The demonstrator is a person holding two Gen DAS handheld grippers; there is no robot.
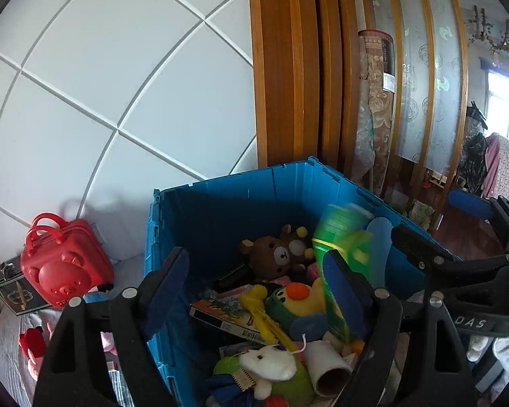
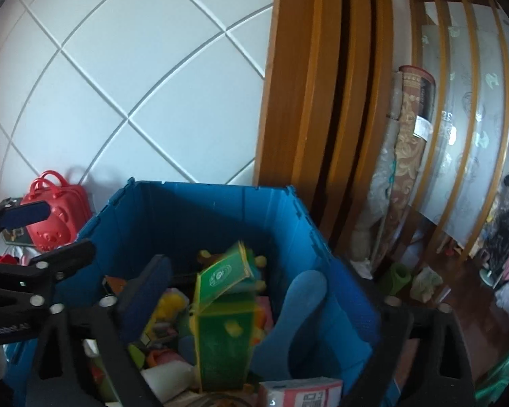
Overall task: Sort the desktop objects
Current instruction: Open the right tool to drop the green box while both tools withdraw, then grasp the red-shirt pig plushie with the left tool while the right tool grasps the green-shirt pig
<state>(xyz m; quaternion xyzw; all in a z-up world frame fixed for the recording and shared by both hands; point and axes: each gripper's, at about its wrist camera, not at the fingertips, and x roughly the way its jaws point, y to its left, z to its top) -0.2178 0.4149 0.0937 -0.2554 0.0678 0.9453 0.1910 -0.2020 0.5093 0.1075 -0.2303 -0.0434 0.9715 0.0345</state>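
Note:
A blue plastic crate holds several toys: a brown bear, a yellow duck, a white mouse and a flat game box. My left gripper is open and empty above the crate. My right gripper is open over the same crate. A green carton, blurred with its flap open, is in mid-air between the right fingers, touching neither. It also shows in the left wrist view, next to the right gripper.
A red bear-shaped case and a small dark box stand left of the crate by the white tiled wall. A wooden door frame and rolled rugs stand behind right. A pink-white packet lies at the crate's near edge.

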